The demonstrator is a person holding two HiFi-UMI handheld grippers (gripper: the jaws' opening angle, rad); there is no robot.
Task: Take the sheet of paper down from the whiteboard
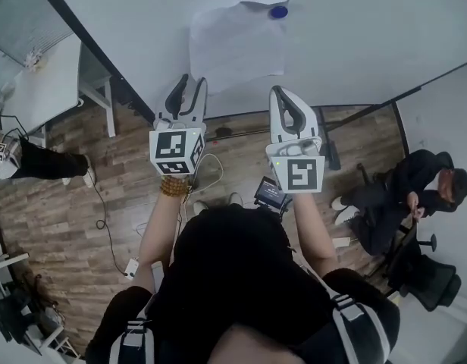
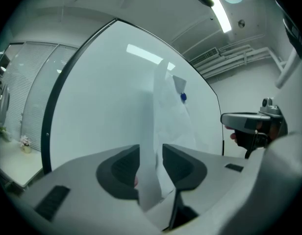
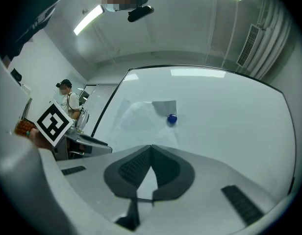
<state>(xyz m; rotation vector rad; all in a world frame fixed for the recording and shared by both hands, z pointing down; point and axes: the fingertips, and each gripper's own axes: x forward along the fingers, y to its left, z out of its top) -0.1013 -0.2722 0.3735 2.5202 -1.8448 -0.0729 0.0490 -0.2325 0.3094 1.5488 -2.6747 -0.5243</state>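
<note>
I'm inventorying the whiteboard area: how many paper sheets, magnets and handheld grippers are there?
sheet of paper: 1
blue magnet: 1
grippers: 2 (left gripper, right gripper)
Total: 4

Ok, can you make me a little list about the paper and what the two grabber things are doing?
paper: white sheet, hanging on the whiteboard, not taken down yet
held up by: one blue magnet at its top right corner
left gripper: fingers apart, an edge of the paper between them, not pinched
right gripper: fingers together, nothing in them, pointing at the paper
</note>
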